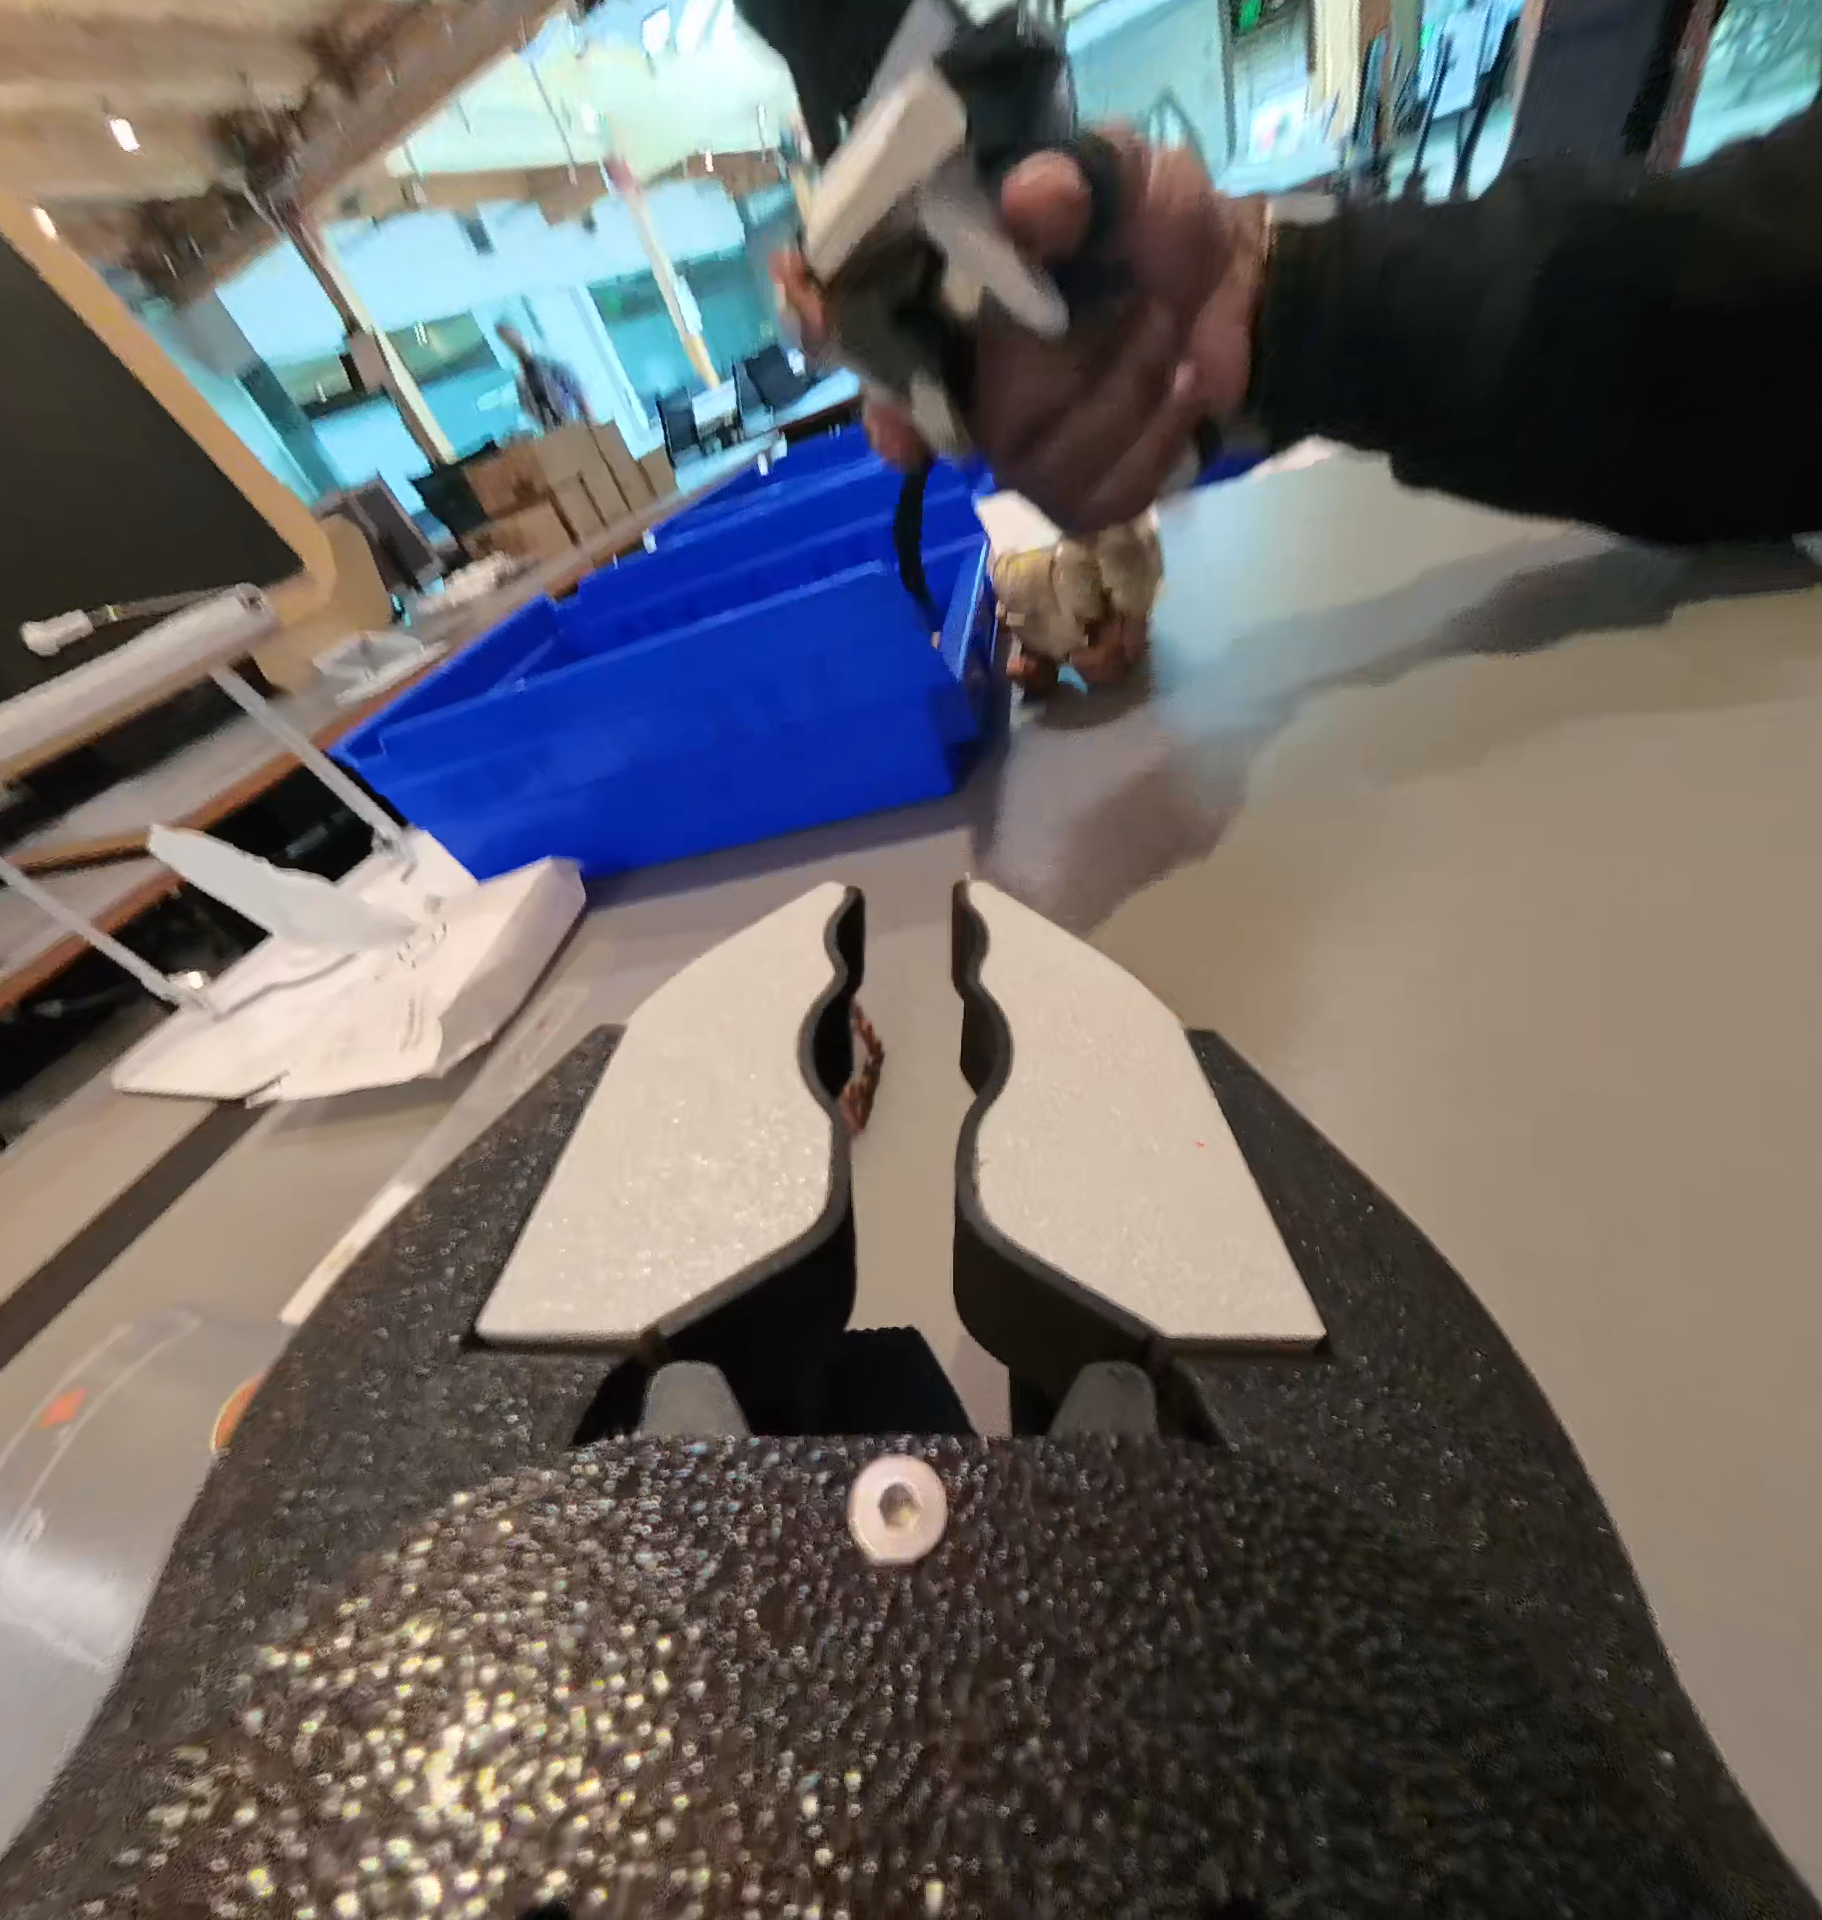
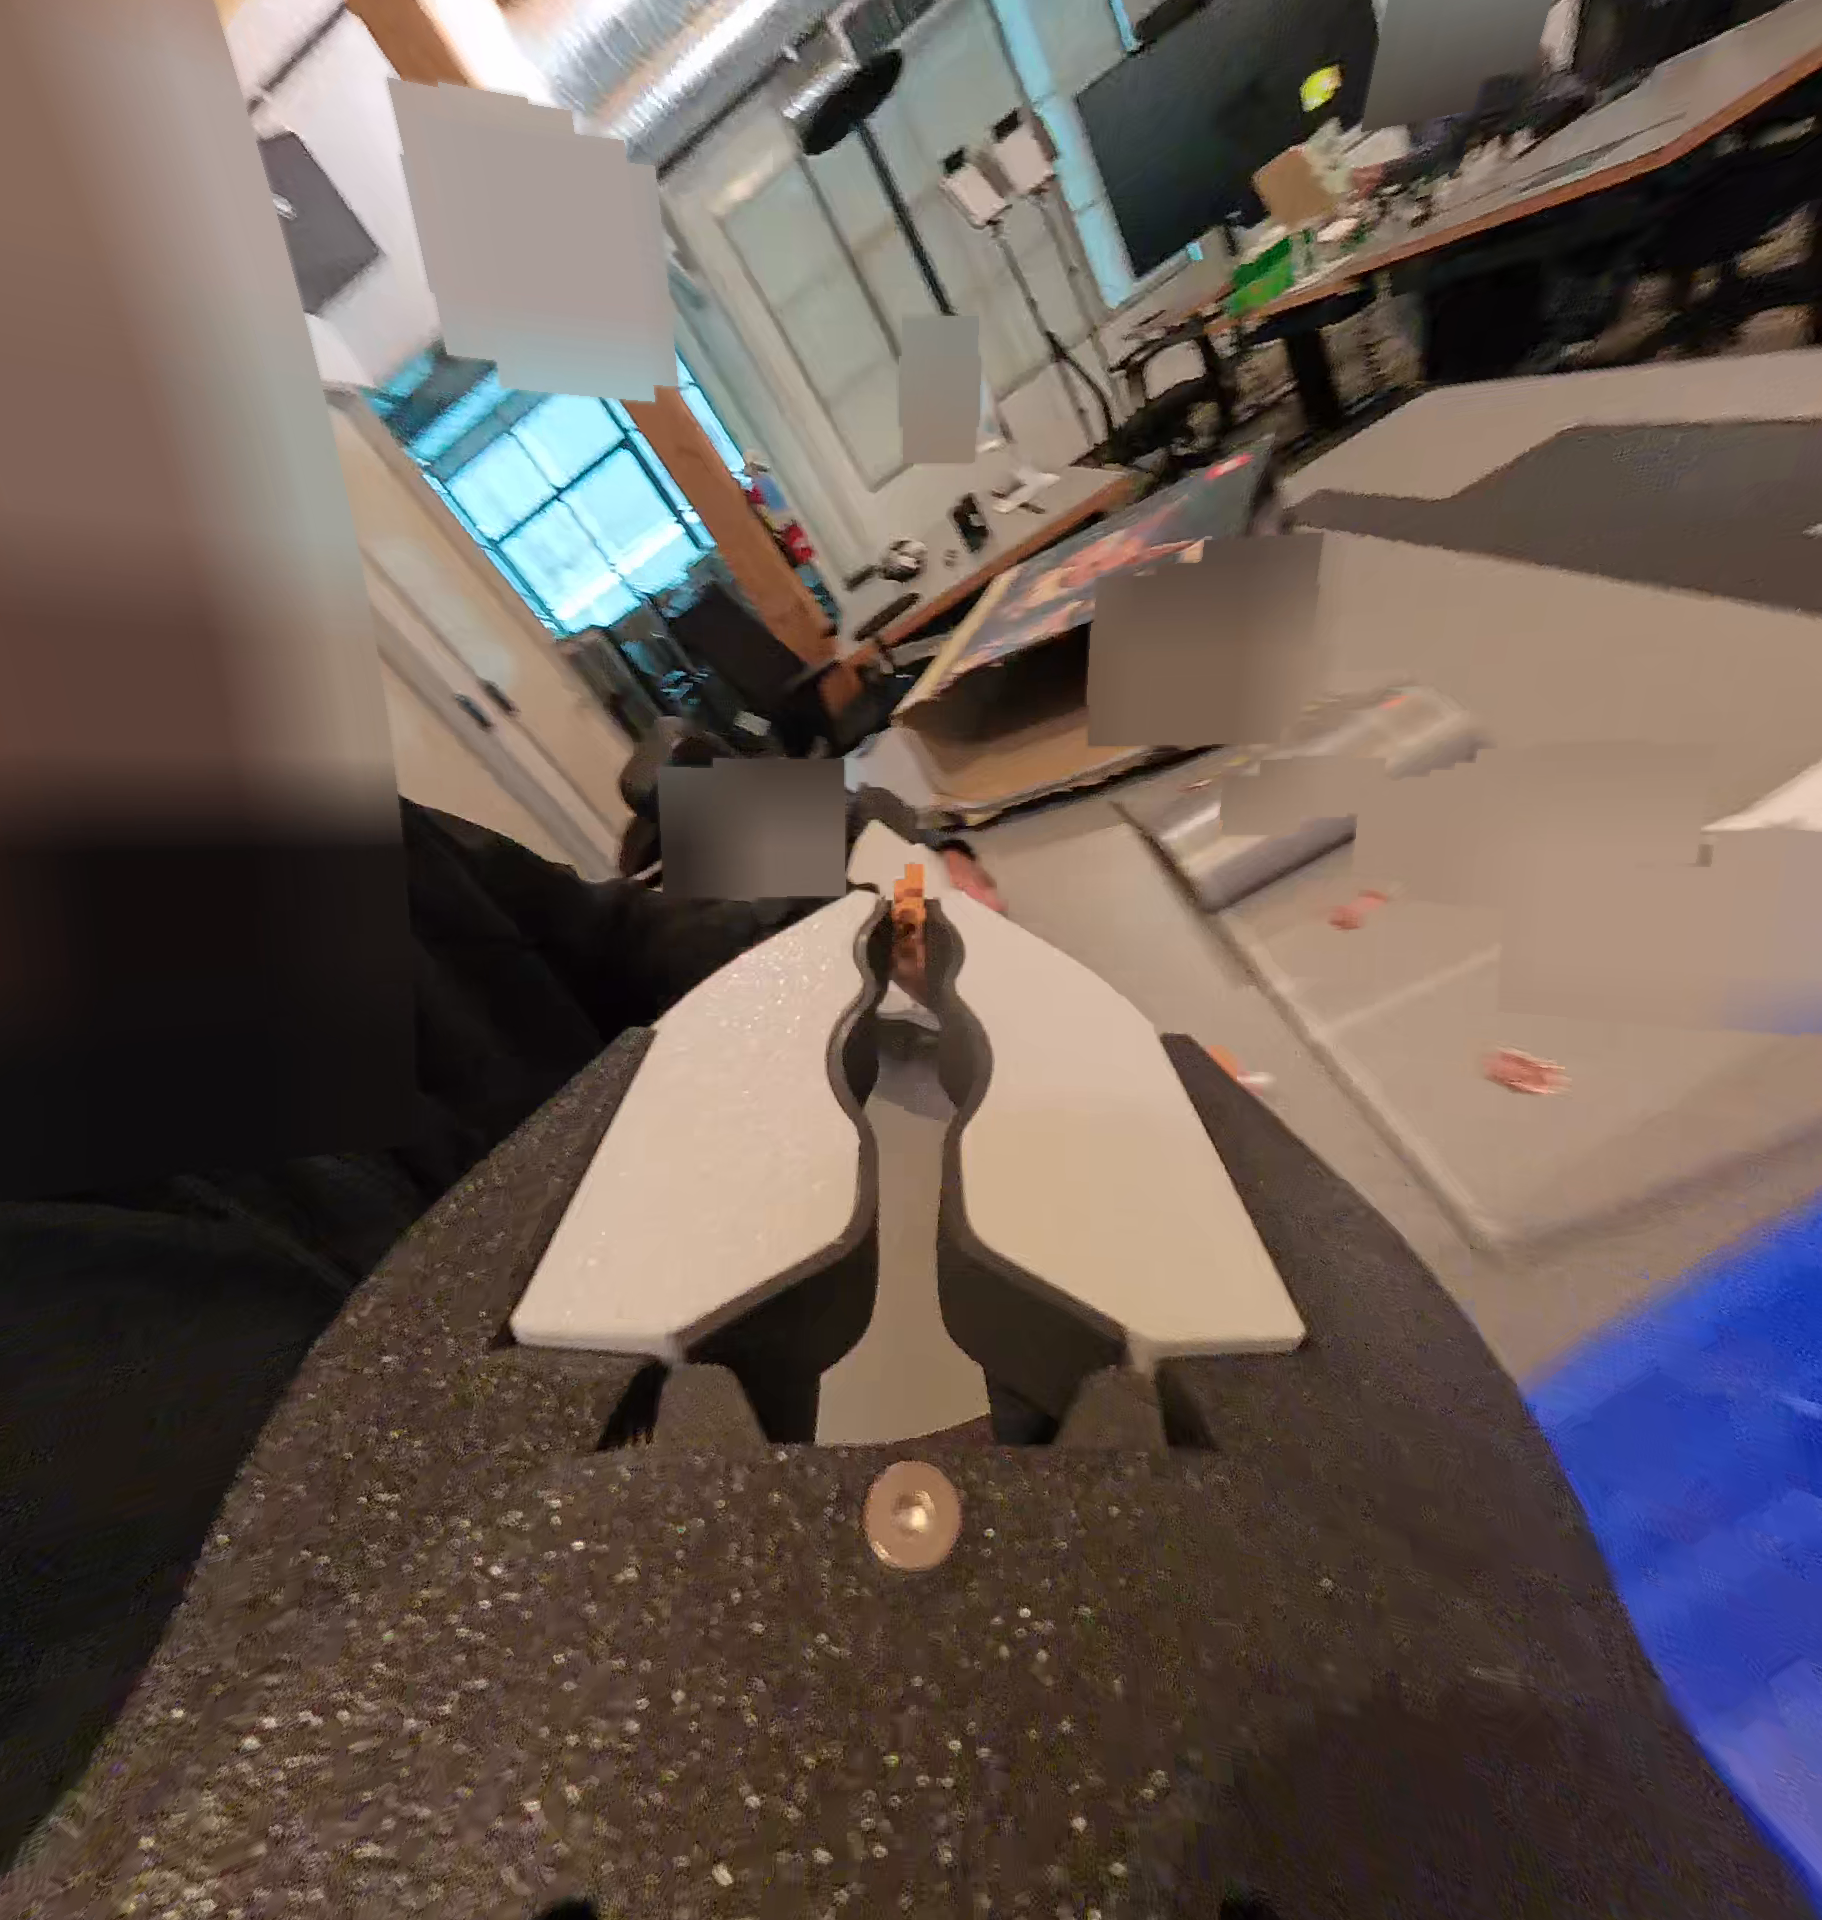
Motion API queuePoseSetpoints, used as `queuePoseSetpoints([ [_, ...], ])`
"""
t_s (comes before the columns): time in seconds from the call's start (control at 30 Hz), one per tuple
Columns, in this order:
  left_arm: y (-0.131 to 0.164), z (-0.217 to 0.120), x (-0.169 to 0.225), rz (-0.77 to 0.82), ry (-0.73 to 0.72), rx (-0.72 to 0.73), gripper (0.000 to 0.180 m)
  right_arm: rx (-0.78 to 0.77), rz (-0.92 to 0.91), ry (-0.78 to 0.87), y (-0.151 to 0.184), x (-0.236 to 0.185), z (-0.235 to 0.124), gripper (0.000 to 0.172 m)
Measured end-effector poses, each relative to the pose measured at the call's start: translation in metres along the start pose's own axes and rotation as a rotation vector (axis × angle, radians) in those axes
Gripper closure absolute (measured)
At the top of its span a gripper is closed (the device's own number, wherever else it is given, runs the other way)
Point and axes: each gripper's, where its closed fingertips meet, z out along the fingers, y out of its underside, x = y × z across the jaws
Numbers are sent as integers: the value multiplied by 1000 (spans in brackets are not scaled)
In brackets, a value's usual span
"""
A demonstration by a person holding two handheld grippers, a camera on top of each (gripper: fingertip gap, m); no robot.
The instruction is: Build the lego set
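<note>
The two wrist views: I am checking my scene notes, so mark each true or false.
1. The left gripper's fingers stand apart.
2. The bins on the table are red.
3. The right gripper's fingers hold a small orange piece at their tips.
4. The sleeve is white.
1. True: the left gripper shows grey table between its fingers.
2. False: the bins are blue.
3. True: the right gripper is closed on a small orange piece.
4. False: the sleeve is black.
</note>
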Motion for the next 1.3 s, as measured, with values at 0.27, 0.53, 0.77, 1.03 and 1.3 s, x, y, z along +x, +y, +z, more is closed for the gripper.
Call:
queuePoseSetpoints([
  [0.27, -44, -5, 22, 180, -14, 229, 148, -136, 184, -168, 64, -30, 80, 166],
  [0.53, -38, -7, 29, 333, -11, 197, 151, -194, 286, -224, 91, -31, 95, 166],
  [0.77, -29, -3, 33, 376, 7, 151, 165, -201, 326, -240, 98, -29, 95, 166],
  [1.03, -27, -3, 32, 337, 7, 145, 153, -192, 343, -241, 99, -25, 92, 166],
  [1.3, -15, 1, 36, 319, 57, 72, 164, -222, 310, -238, 107, -24, 91, 165],
])
